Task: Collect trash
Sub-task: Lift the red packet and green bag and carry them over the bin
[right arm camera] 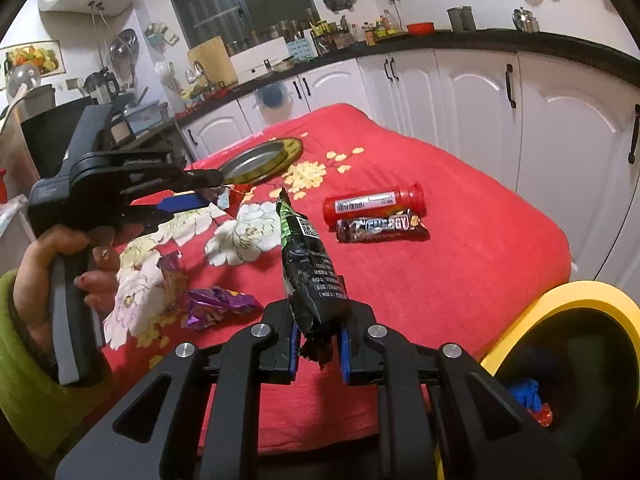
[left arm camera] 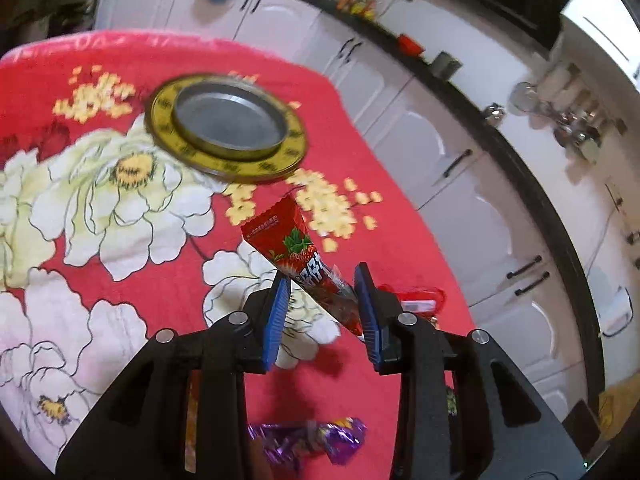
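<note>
**Operator:** My left gripper (left arm camera: pixel 324 312) is pinched narrow on a long red strawberry-print plastic wrapper (left arm camera: pixel 298 258), which juts up and forward past the blue pads, clear of the red flower-patterned cloth-covered surface (left arm camera: pixel 120 280). My right gripper (right arm camera: pixel 318 340) is clamped on a crumpled black-and-green foil snack bag (right arm camera: pixel 308 276) that stands up ahead of its fingers.

**Observer:** So how much is done?

**Operator:** Two pieces are in hand, neither dropped yet. The yellow-rimmed round bin (right arm camera: pixel 580 292) sits low to the right of my right gripper and already holds some scraps, so I judge we are partway. Still lying out: a crumpled purple foil wrapper (right arm camera: pixel 216 304) down-left of the right gripper, and ahead of it a red cylindrical tube (right arm camera: pixel 374 202) and a dark brown energy-bar wrapper (right arm camera: pixel 382 228) just beside each other. A round metal lid with a yellow rim (left arm camera: pixel 228 128) lies far ahead of the left gripper.

**Observer:** Anything unclear?

**Operator:** The bin is cut off at the frame edge, its contents blurred. The bag's lower end is hidden between the fingers.
</note>
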{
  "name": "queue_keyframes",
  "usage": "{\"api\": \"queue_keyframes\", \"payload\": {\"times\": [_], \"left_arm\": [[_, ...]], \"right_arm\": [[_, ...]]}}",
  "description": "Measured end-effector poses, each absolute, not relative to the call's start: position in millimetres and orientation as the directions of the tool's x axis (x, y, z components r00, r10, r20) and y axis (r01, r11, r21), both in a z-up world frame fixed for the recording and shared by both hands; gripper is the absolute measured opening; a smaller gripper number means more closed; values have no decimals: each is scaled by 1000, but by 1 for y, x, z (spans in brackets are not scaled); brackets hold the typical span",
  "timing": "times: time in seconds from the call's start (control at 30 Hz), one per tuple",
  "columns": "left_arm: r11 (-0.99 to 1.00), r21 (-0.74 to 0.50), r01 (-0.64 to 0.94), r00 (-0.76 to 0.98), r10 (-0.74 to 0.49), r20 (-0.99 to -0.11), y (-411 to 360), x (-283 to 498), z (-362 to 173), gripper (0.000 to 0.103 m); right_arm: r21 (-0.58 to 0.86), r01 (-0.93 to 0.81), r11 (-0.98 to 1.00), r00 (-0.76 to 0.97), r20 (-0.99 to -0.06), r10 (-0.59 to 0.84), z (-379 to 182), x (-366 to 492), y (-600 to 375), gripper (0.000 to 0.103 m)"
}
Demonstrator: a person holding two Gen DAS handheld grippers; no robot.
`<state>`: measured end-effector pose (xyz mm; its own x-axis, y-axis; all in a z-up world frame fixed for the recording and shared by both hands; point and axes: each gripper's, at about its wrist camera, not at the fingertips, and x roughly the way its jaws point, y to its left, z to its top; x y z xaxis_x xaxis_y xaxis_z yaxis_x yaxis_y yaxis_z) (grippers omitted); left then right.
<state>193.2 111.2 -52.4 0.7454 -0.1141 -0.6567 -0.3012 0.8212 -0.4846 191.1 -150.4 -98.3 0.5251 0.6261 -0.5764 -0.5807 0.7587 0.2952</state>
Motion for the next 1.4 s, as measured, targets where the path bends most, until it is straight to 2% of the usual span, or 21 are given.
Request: {"api": "queue_keyframes", "payload": {"times": [0.67, 1.4], "left_arm": [[918, -379, -118, 826, -121, -551, 50, 154, -5, 26], [950, -309, 42, 820, -210, -533, -14, 140, 9, 26]], "right_arm": [[306, -533, 789, 626, -485, 611, -60, 175, -197, 14], [307, -465, 830, 697, -452, 557, -48, 159, -251, 14]]}}
